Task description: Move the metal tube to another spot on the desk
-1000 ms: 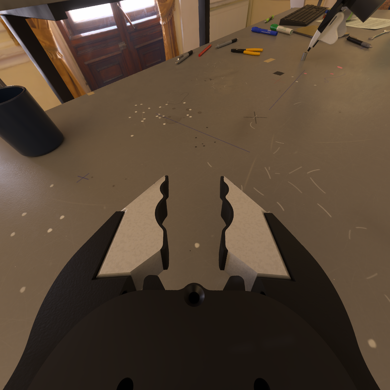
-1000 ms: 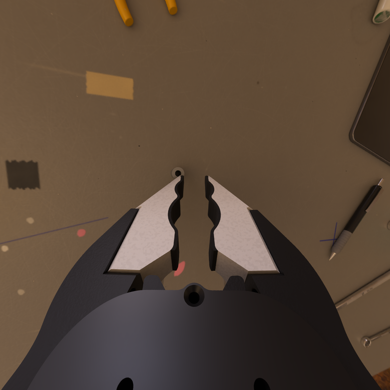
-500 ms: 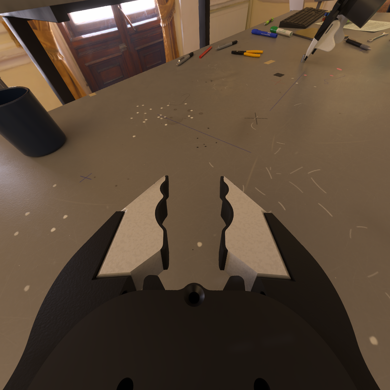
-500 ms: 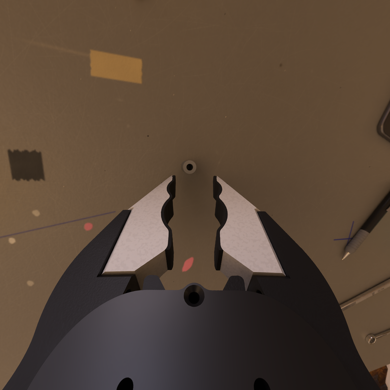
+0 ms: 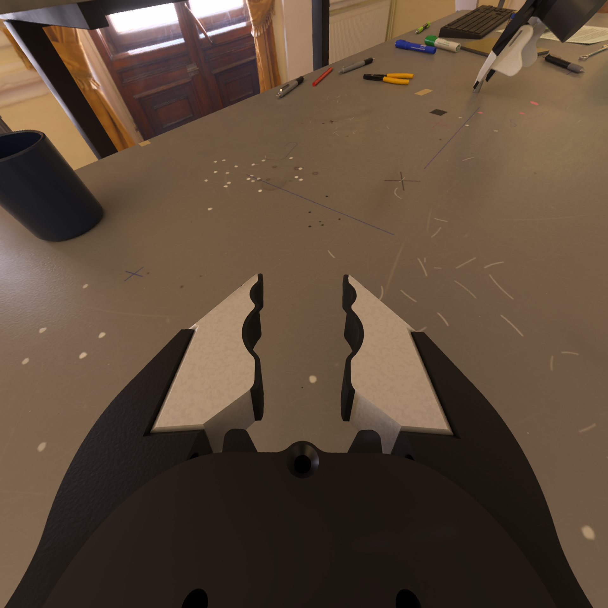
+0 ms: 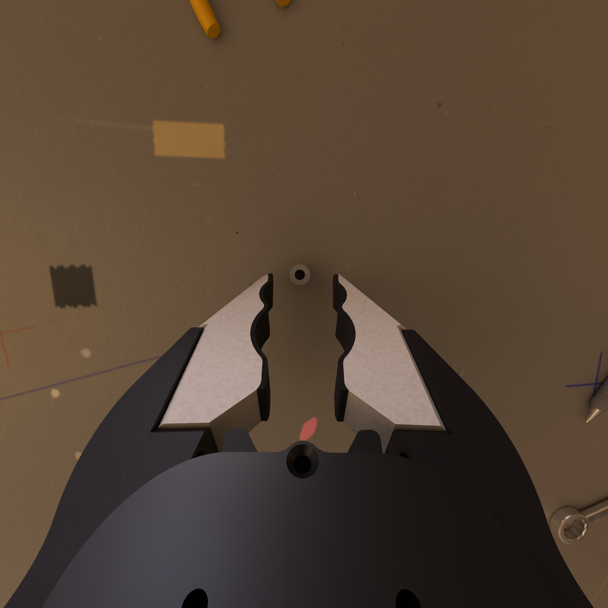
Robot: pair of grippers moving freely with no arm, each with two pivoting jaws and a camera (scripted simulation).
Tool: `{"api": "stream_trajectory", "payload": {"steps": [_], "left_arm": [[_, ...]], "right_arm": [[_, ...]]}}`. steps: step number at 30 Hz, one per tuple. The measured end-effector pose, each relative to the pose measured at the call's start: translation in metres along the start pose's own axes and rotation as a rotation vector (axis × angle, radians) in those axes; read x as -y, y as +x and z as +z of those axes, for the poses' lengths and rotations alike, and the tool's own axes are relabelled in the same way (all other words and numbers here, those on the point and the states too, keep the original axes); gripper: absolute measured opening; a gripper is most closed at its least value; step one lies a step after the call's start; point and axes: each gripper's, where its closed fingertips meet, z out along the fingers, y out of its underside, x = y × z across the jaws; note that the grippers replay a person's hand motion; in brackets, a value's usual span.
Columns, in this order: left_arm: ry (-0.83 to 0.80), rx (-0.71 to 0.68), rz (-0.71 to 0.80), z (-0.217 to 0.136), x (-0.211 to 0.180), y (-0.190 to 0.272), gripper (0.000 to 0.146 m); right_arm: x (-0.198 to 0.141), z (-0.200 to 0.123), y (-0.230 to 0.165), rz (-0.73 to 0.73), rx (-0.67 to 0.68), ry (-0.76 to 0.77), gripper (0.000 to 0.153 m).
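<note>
Right gripper above the desk, pointing straight down; the metal tube stands on end just beyond the fingertips, level with the gap and slightly toward the left finger. Likely fault: the tube is narrow and upright, so an off-centre descent could let one finger strike its rim and topple it, after which it may roll. The jaws stand moderately apart, wider than the tube, holding and touching nothing. The left gripper, well away from the tube, hovers over bare desk with jaws likewise parted and empty. In its view the tube stands below the right gripper's tips.
</note>
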Motion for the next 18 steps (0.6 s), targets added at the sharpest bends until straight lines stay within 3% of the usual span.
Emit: {"api": "stream_trajectory", "payload": {"steps": [5, 12, 14, 18], "left_arm": [[-0.002, -0.002, -0.001, 0.001, -0.001, 0.000, 0.048], [0.002, -0.002, -0.001, 0.000, 0.000, 0.000, 0.048], [0.002, -0.004, 0.002, 0.000, 0.000, 0.000, 0.048], [0.003, -0.005, 0.009, -0.001, 0.001, 0.002, 0.048]], "right_arm": [[0.001, 0.001, 0.001, 0.027, -0.005, 0.009, 0.037], [0.001, 0.004, -0.003, 0.109, 0.059, 0.036, 0.012], [0.001, 0.004, -0.002, 0.134, 0.076, 0.056, 0.012], [0.019, -0.018, -0.015, 0.117, 0.138, 0.206, 0.012]]}}
